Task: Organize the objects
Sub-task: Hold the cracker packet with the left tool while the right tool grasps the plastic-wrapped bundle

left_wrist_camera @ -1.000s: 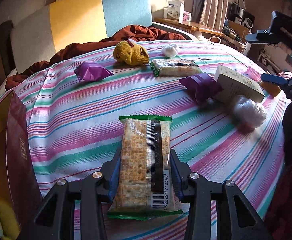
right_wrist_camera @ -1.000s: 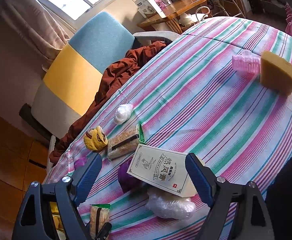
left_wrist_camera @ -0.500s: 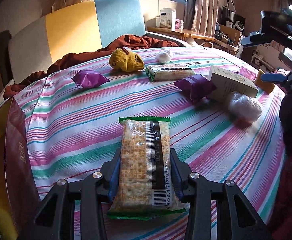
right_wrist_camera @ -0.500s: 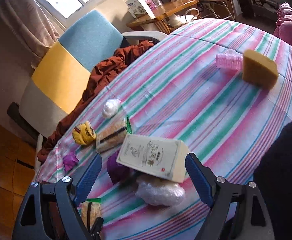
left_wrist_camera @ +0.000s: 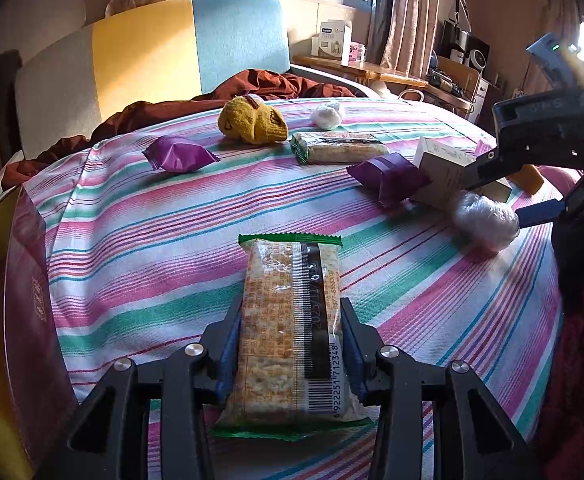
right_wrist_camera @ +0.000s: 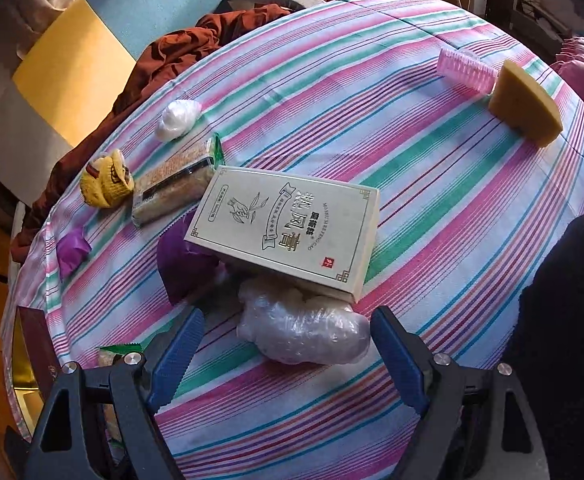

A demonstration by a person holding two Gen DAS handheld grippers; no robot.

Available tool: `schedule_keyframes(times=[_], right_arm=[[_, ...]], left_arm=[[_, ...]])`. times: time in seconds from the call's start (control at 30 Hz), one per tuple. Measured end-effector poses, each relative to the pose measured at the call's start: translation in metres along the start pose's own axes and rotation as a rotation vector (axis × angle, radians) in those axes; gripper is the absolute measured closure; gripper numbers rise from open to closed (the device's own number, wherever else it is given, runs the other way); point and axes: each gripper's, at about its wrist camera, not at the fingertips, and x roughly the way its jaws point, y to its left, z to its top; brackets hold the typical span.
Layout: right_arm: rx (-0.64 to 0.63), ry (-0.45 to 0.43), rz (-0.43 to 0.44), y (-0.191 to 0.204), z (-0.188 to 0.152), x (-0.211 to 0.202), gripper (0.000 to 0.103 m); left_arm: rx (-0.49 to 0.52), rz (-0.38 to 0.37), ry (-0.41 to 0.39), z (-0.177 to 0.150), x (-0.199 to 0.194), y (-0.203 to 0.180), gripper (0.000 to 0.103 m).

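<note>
My left gripper [left_wrist_camera: 289, 320] is shut on a green-edged cracker pack [left_wrist_camera: 292, 328] and holds it low over the striped tablecloth [left_wrist_camera: 139, 248]. My right gripper [right_wrist_camera: 285, 334] is open, its blue pads either side of a clear plastic wad [right_wrist_camera: 304, 326] that lies against a cream box [right_wrist_camera: 287, 232]. The right gripper also shows in the left wrist view [left_wrist_camera: 508, 188], close above the wad [left_wrist_camera: 486, 220] and box [left_wrist_camera: 444, 176].
On the cloth lie a second cracker pack [right_wrist_camera: 171, 190], two purple packets [left_wrist_camera: 177, 154] [left_wrist_camera: 390, 178], a yellow knit toy [left_wrist_camera: 251, 122], a white wad [left_wrist_camera: 328, 114], a pink comb [right_wrist_camera: 466, 70] and a yellow sponge [right_wrist_camera: 526, 106]. A maroon box [left_wrist_camera: 23, 320] stands at the left edge. A chair [left_wrist_camera: 151, 56] is behind.
My right gripper has come down and forward toward the plastic wad and the cream box. My left gripper keeps the cracker pack and has tilted up slightly.
</note>
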Motion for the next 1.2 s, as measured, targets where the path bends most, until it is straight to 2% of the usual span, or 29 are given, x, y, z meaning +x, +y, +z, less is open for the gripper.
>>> schedule_keyframes(times=[0.07, 0.1, 0.17, 0.2, 0.33, 0.43, 0.83, 1.2], right_arm=[[-0.007, 0.021, -0.012, 0.003, 0.000, 0.009, 0.020], [-0.011, 0.035, -0.022, 0.005, -0.001, 0.013, 0.035], [-0.056, 0.049, -0.027, 0.012, -0.005, 0.016, 0.042], [-0.091, 0.046, -0.031, 0.018, -0.007, 0.016, 0.043], [-0.236, 0.079, 0.042, 0.041, -0.022, 0.017, 0.044], [-0.296, 0.089, 0.067, 0.053, -0.030, 0.021, 0.046], [-0.368, 0.064, 0.039, 0.061, -0.031, 0.023, 0.060], [-0.403, 0.053, 0.020, 0.064, -0.032, 0.024, 0.063]], left_arm=[[-0.004, -0.006, -0.001, -0.001, 0.000, 0.001, 0.058], [-0.005, -0.008, -0.001, -0.001, -0.001, 0.001, 0.058], [-0.005, -0.011, -0.001, -0.001, -0.001, 0.001, 0.058], [-0.006, -0.013, -0.002, -0.001, -0.001, 0.001, 0.058], [-0.010, -0.020, -0.003, -0.002, -0.002, 0.003, 0.058], [-0.010, -0.020, -0.003, -0.001, -0.001, 0.003, 0.058], [0.014, -0.008, -0.003, -0.003, -0.003, 0.001, 0.058], [0.026, 0.010, -0.001, -0.004, -0.004, -0.001, 0.059]])
